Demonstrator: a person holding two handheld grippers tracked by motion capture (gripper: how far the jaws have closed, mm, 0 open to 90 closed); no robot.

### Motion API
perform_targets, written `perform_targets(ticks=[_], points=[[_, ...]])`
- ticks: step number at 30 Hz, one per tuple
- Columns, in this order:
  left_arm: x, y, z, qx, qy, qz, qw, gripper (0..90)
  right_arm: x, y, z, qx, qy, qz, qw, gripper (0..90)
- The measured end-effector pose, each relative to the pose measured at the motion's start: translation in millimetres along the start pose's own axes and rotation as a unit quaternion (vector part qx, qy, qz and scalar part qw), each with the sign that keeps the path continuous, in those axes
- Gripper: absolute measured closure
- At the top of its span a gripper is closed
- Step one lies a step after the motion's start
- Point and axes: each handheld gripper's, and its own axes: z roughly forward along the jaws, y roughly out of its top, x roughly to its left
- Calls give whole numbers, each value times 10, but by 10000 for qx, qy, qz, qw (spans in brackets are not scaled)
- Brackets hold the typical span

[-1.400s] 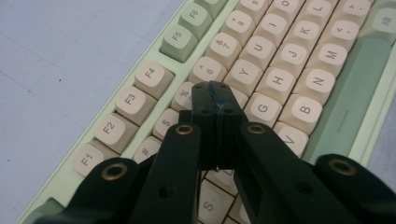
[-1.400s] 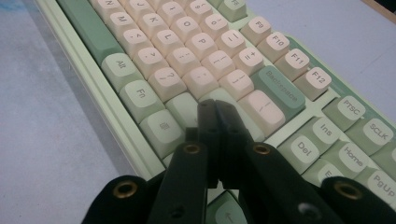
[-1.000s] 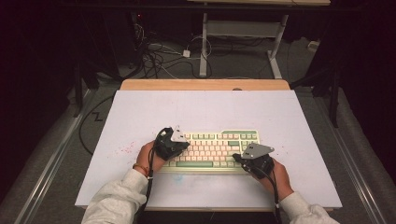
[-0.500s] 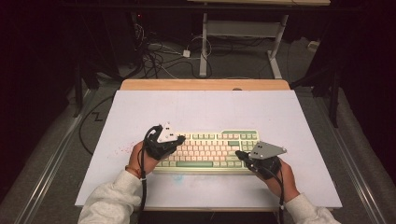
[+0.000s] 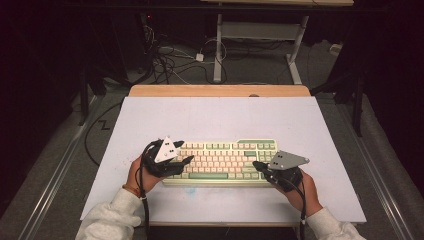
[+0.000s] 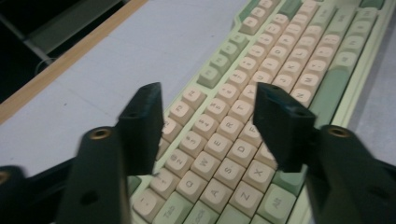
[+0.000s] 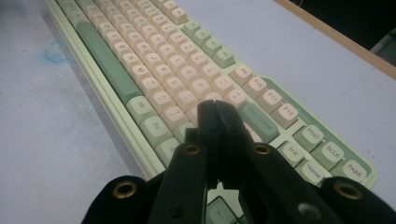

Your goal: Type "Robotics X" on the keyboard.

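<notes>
A pale green keyboard (image 5: pixel 225 161) with cream keys lies on the white mat (image 5: pixel 220 115), near the front. My left gripper (image 5: pixel 184 152) hovers over its left end, and its jaws have just been opening. In the left gripper view the left gripper (image 6: pixel 208 100) stands open above the letter keys of the keyboard (image 6: pixel 280 56), with nothing held between the fingers. My right gripper (image 5: pixel 256 164) is at the keyboard's right part. In the right gripper view the right gripper (image 7: pixel 215 106) is shut and empty, its tips low over the keys of the keyboard (image 7: pixel 154 60) near the enter key.
The mat covers a wooden table whose back edge (image 5: pixel 220 91) shows. Cables (image 5: pixel 170 55) and a metal desk frame (image 5: pixel 218 50) are on the floor behind. A faint blue smudge (image 7: pixel 56 51) marks the mat in front of the keyboard.
The left gripper has drawn back to the left along the keyboard and its jaws have opened. The right gripper has shifted slightly right and stays shut.
</notes>
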Motion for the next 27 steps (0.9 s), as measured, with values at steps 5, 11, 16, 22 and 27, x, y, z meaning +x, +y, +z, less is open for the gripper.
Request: perform_targets(ticks=[5, 11, 16, 22, 27], points=[[-13, -100, -50, -98, 159, -36, 9998, 254, -8, 9, 0, 1, 14, -13, 10000, 900], [-75, -217, -120, -122, 206, 17, 9997, 210, -37, 41, -3, -35, 9, 30, 10000, 900], [-100, -307, -208, -147, 206, -40, 9997, 182, -65, 71, 14, -44, 29, 24, 10000, 900], [-130, -428, -286, -103, 259, -170, 9995, 179, -71, 132, 88, -18, 120, -23, 9999, 900], [-141, -516, -339, 2, 256, -175, 9995, 179, -66, 203, 201, 55, 216, -113, 9997, 900]])
